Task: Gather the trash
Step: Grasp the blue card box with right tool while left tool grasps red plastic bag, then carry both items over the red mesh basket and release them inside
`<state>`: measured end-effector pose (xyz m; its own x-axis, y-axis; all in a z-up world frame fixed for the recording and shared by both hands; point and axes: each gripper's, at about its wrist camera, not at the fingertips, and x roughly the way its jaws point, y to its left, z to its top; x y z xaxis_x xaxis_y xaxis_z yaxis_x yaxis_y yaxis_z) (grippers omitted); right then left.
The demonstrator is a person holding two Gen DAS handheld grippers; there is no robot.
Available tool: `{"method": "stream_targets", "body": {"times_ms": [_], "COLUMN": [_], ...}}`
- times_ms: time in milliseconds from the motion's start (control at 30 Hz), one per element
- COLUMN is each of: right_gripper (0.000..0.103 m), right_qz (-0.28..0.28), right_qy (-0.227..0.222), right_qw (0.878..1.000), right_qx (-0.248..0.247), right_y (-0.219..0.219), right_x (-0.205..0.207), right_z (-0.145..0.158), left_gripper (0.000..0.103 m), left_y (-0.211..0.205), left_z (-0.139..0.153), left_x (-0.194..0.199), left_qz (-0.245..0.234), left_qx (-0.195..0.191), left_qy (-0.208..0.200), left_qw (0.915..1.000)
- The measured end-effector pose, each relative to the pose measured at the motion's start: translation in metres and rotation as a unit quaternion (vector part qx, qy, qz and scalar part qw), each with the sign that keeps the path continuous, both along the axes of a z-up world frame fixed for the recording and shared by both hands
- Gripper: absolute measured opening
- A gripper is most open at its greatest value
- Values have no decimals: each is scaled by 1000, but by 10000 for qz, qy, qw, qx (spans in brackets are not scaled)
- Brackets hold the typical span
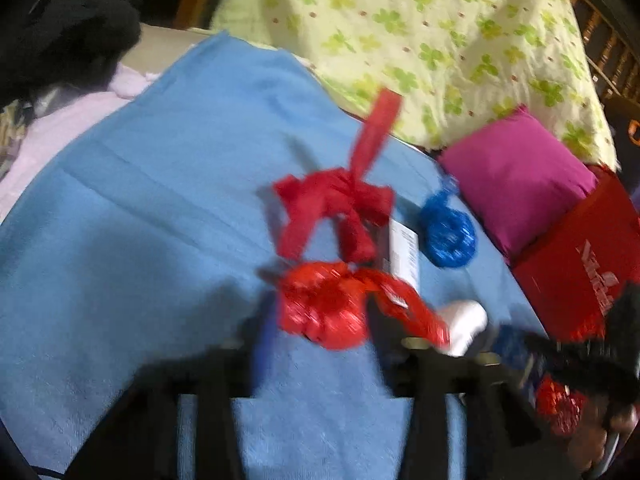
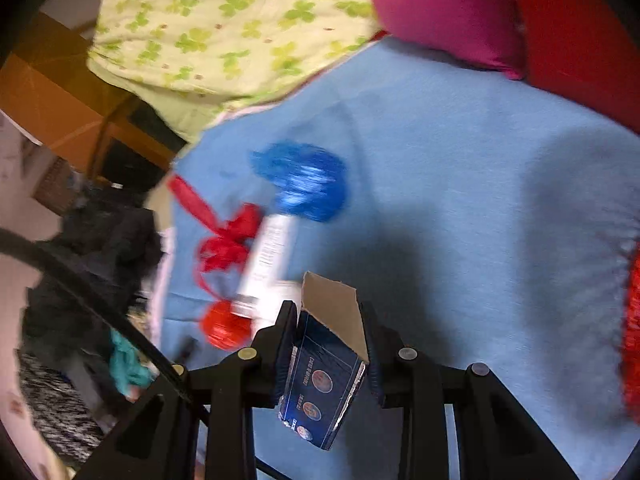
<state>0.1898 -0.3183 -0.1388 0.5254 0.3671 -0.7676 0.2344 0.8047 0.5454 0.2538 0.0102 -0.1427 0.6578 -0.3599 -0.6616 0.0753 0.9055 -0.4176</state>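
Note:
In the left wrist view a crumpled red foil wrapper (image 1: 324, 304) lies on the blue blanket (image 1: 160, 200), right between the blurred tips of my left gripper (image 1: 318, 330). Its jaws stand apart and open. Beyond it lie a red ribbon bow (image 1: 336, 200), a white labelled tube (image 1: 404, 256) and a blue foil ball (image 1: 448, 232). My right gripper (image 2: 330, 320) is shut on a small dark blue carton (image 2: 324, 376) with an open cardboard flap. The same carton (image 1: 516, 348) shows at lower right in the left wrist view. The blue foil ball (image 2: 304, 184), tube (image 2: 268, 264) and red wrapper (image 2: 224, 324) lie ahead to its left.
A magenta pillow (image 1: 516, 184) and a red box (image 1: 580, 264) border the blanket on the right. A green clover quilt (image 1: 440, 40) lies behind. Dark clothing (image 2: 92, 260) is heaped off the blanket's left edge. Something red (image 2: 632, 340) shows at the right edge.

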Motion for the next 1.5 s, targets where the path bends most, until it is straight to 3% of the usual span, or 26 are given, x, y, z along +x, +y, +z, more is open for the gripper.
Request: {"method": "stream_targets", "body": {"times_ms": [133, 200, 267, 400, 467, 633, 667, 700, 767, 867, 1000, 1200, 1367, 1500], "right_gripper": [40, 65, 68, 68, 68, 67, 63, 50, 40, 40, 40, 40, 40, 40], "right_qz": [49, 181, 278, 448, 428, 306, 357, 441, 643, 845, 883, 706, 545, 376], "right_qy": [349, 428, 411, 354, 432, 585, 489, 393, 201, -23, -224, -711, -1223, -1676], "right_qw": [9993, 9987, 9985, 9983, 9981, 9978, 9982, 9981, 9969, 9939, 9931, 9884, 9824, 9746], "right_qx": [137, 219, 222, 110, 16, 89, -14, -163, -410, -709, -739, -1146, -1300, -1436], "right_y": [-2, 3, 11, 21, 22, 25, 27, 31, 41, 51, 49, 43, 36, 27], "right_x": [3, 6, 5, 5, 6, 9, 8, 7, 7, 3, -1, -10, -24, -39], "right_z": [-17, -20, -20, -20, -24, -34, -30, -27, -20, -13, -4, 22, 47, 69], "left_gripper": [69, 76, 77, 76, 68, 62, 61, 61, 60, 59, 59, 59, 59, 59], "left_y": [-4, -11, -16, -25, -27, -30, -31, -32, -34, -29, -11, 7, -10, -34], "left_z": [-5, -10, -17, -21, -20, -17, -16, -15, -13, -8, 4, 30, 43, 69], "left_x": [13, 22, 29, 29, 27, 20, 18, 16, 14, 8, -6, -44, -92, -109], "left_qz": [25, -92, -205, -424, -565, -658, -678, -695, -712, -657, -385, 104, 168, 106], "left_qx": [129, 223, 191, 151, 117, 51, 77, 111, 144, 150, 214, 495, 683, 992], "left_qy": [-106, -86, 16, 172, 156, 188, 174, 154, 140, 103, -71, -593, -828, -1044], "left_qw": [9999, 9997, 9996, 9988, 9982, 9976, 9975, 9974, 9973, 9977, 9990, 9970, 9941, 9895]}}
